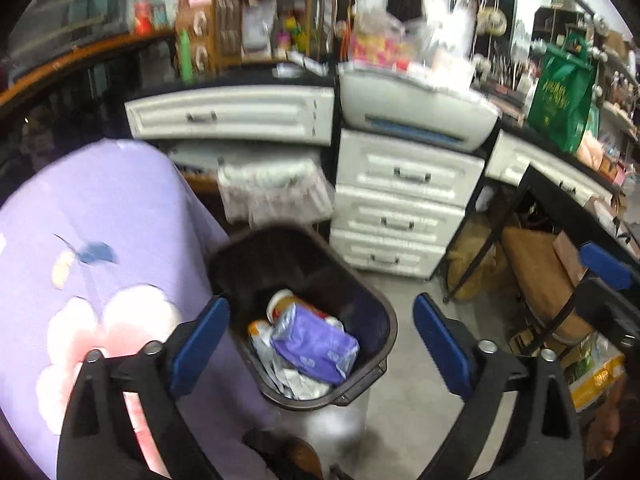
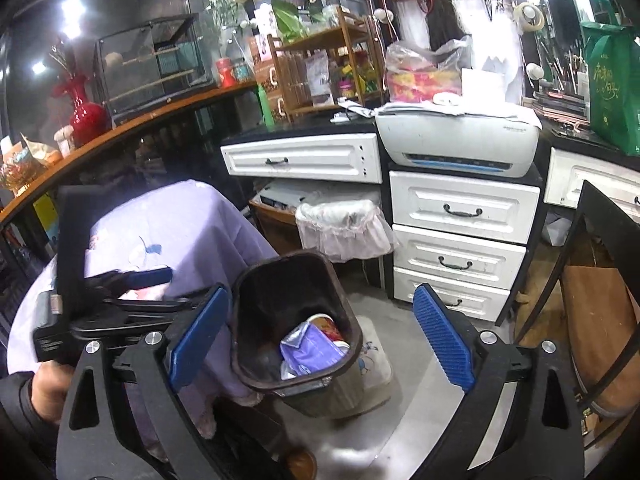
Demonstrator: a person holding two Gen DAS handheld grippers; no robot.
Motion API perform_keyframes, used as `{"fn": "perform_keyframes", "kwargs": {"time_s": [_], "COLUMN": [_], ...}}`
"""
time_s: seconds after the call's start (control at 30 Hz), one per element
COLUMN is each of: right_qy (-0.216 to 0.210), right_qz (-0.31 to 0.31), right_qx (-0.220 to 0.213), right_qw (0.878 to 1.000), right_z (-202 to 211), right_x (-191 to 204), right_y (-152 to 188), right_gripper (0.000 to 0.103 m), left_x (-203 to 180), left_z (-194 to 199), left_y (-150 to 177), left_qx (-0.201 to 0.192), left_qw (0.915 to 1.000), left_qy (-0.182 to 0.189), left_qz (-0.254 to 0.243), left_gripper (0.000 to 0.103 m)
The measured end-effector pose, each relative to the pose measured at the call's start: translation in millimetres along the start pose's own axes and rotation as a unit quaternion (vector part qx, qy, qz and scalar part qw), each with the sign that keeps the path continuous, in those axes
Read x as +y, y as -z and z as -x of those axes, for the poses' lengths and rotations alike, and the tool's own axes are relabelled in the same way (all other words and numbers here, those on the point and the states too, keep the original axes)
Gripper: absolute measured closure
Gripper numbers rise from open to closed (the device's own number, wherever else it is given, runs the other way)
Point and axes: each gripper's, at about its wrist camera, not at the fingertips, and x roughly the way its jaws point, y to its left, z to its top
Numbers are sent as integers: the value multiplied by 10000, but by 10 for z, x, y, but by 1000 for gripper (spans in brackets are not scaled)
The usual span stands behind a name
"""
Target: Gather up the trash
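Observation:
A dark brown trash bin (image 1: 292, 264) stands on the grey floor, tilted a little. Inside lie a purple plastic packet (image 1: 316, 344), a round cup (image 1: 282, 302) and crumpled white wrappers (image 1: 296, 384). My left gripper (image 1: 320, 308) hangs open above the bin with nothing between its blue pads. My right gripper (image 2: 320, 300) is also open and empty, higher up, looking down at the same bin (image 2: 276, 284) and purple packet (image 2: 308, 348). In the right wrist view the left gripper (image 2: 148, 276) shows at the left, held by a hand (image 2: 48, 392).
A lilac flowered cloth (image 1: 100, 240) covers a seat left of the bin. Behind stand white drawers (image 1: 400, 208), a printer (image 1: 416, 112) and a lined waste basket (image 2: 344, 224). A black metal frame (image 1: 480, 248) with cardboard and bags stands at the right, and a green bag (image 1: 564, 96) sits on the counter.

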Motion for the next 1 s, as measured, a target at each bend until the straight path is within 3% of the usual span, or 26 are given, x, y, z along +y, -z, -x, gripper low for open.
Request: {"fn": "perform_keyframes", "kwargs": {"time_s": [0.17, 0.3, 0.5, 0.63, 0.87, 1.0], "right_qy": [77, 103, -256, -409, -649, -653], "right_qz": [-141, 98, 601, 620, 641, 649], "right_qx": [-231, -643, -1207, -1622, -1314, -1334], "right_qw": [9996, 9978, 9905, 9840, 9871, 9868], "right_z": [163, 346, 628, 840, 964, 1055], "right_x": [202, 528, 1086, 1336, 1602, 1690], "right_y": [-62, -75, -12, 95, 152, 197], "right_gripper": [8, 7, 6, 6, 6, 6], "left_x": [190, 409, 670, 743, 911, 963], "left_z": [533, 940, 1476, 1785, 2194, 2376], "left_y": [-9, 27, 169, 352, 593, 737], "left_qx": [-543, -938, -1553, -1974, -2071, -2219], "left_qw": [9984, 9946, 9829, 9725, 9693, 9604], "left_qy": [-117, -302, -808, -1131, -1117, -1475], "left_qz": [131, 322, 565, 506, 714, 808], "left_gripper": [6, 6, 6, 6, 6, 6]}}
